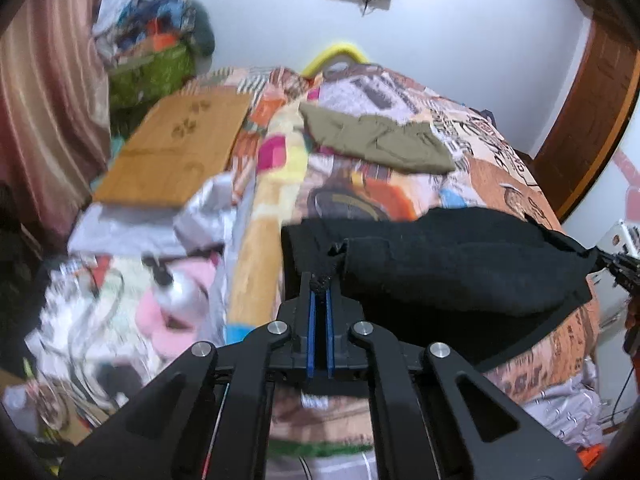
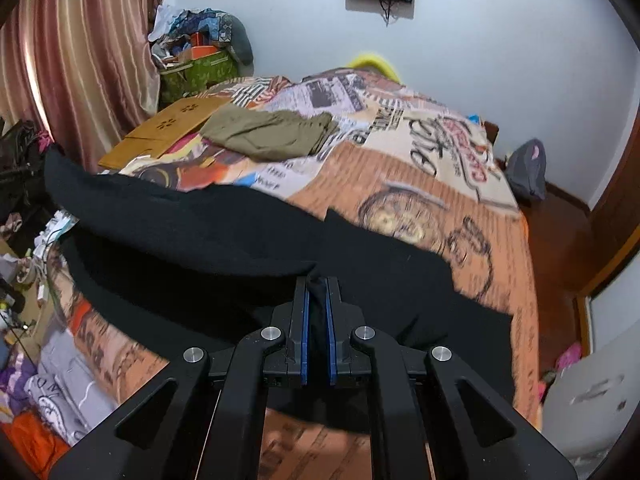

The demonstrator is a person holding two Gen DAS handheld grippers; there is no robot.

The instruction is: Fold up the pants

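The black pants (image 1: 460, 264) hang in the air above the near part of the bed (image 2: 440, 208), stretched between the two grippers. The left gripper (image 1: 320, 284) is closed narrowly on a bunched corner of the dark fabric; the cloth protrudes as a small knot at its tips. The right gripper (image 2: 316, 284) is likewise clamped on a fold of the same garment, with fabric filling the gap between its blue pads (image 2: 306, 320).

Holding two opposite edges keeps the cloth taut and level, so it can be laid down or doubled over without wrinkling. Part of the garment drapes below the held edge toward the printed bedcover; whether it touches the cover cannot be told.

An olive garment (image 2: 272, 136) lies already folded farther back on the bed, well apart from the work area. A wooden board (image 1: 176, 148) rests at the bed's left side.

Judgement: the fold is in progress; the next move probably calls for lowering both held points together.
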